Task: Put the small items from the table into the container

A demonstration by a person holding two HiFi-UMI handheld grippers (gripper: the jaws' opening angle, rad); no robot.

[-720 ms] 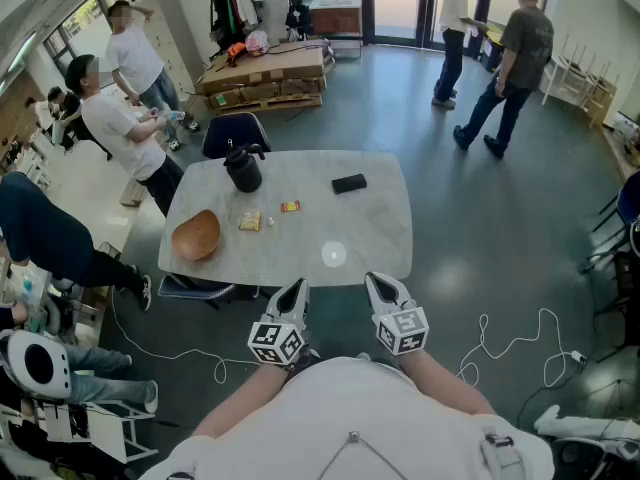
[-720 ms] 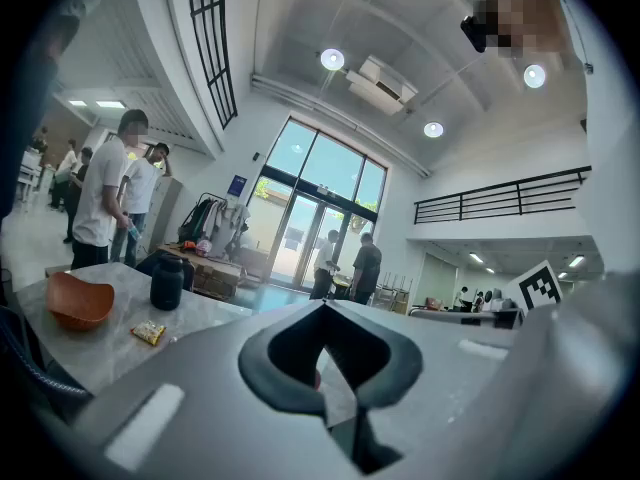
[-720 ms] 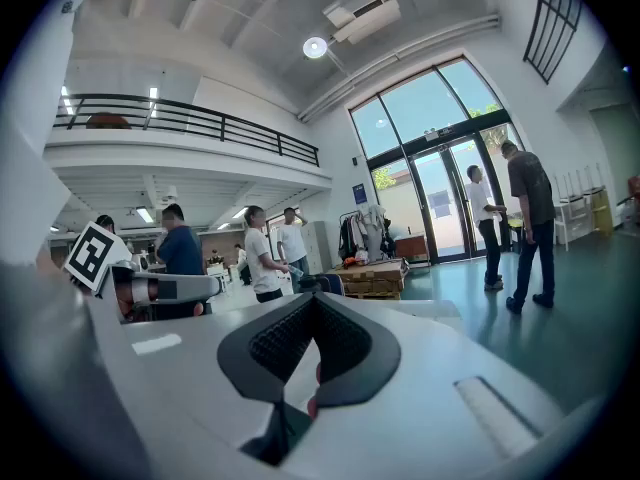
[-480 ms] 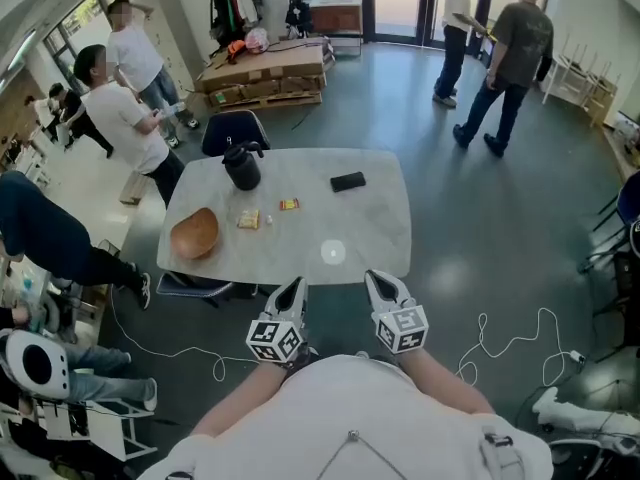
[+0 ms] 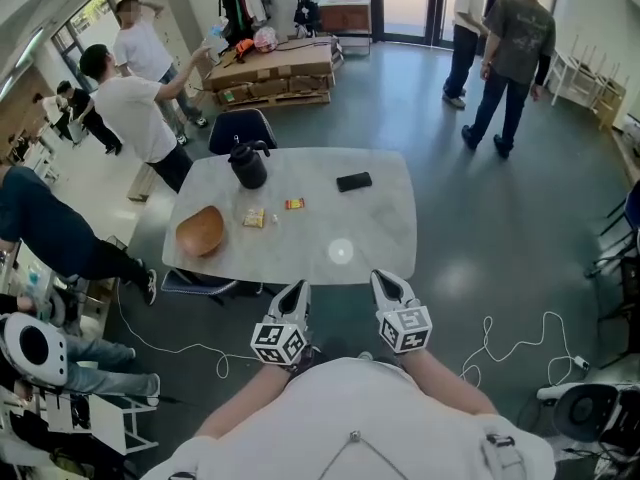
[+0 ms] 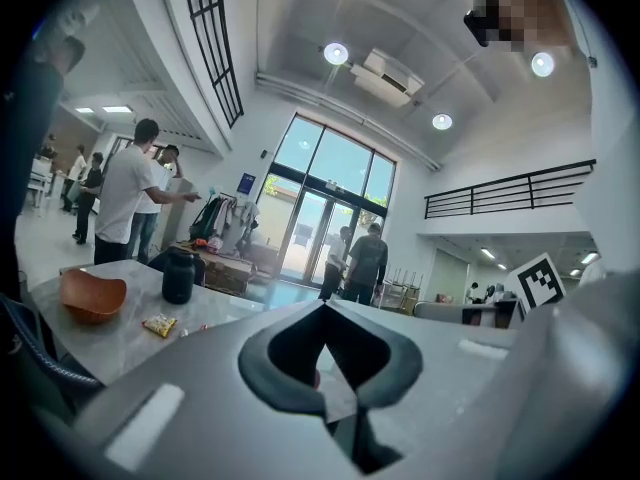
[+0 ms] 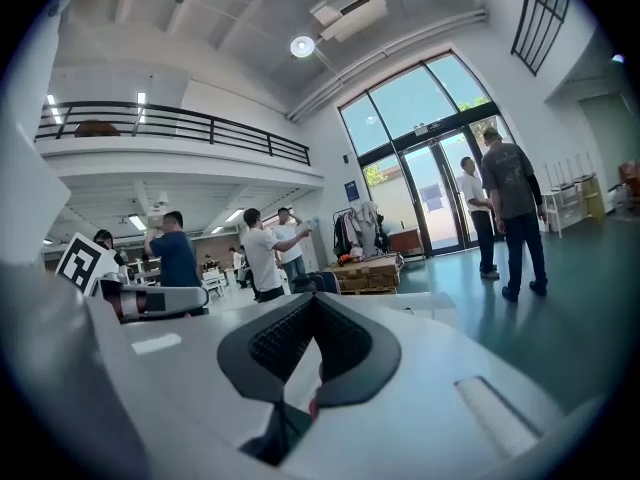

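Observation:
On the marble table (image 5: 370, 233) lie a yellow snack packet (image 5: 254, 218), a small red-and-yellow packet (image 5: 293, 204) and a flat black item (image 5: 353, 181). An orange-brown bowl (image 5: 200, 231) sits near the table's left edge, and a black jug (image 5: 248, 165) stands at the back left. Both grippers hover side by side just short of the table's near edge, close to my body. My left gripper (image 5: 297, 288) and my right gripper (image 5: 384, 280) are shut with nothing between the jaws. The left gripper view shows the bowl (image 6: 92, 296), the jug (image 6: 178, 276) and the snack packet (image 6: 159, 324) past the jaws.
A dark chair (image 5: 236, 128) stands behind the table and another (image 5: 195, 284) at its left near side. Several people stand to the left and at the back right. Cables (image 5: 500, 348) lie on the floor to the right. Cardboard on pallets (image 5: 270, 73) lies at the back.
Both grippers stay where they were and the table's items have not moved. The person in white at the left has raised an arm; the two at the back right have stepped slightly.

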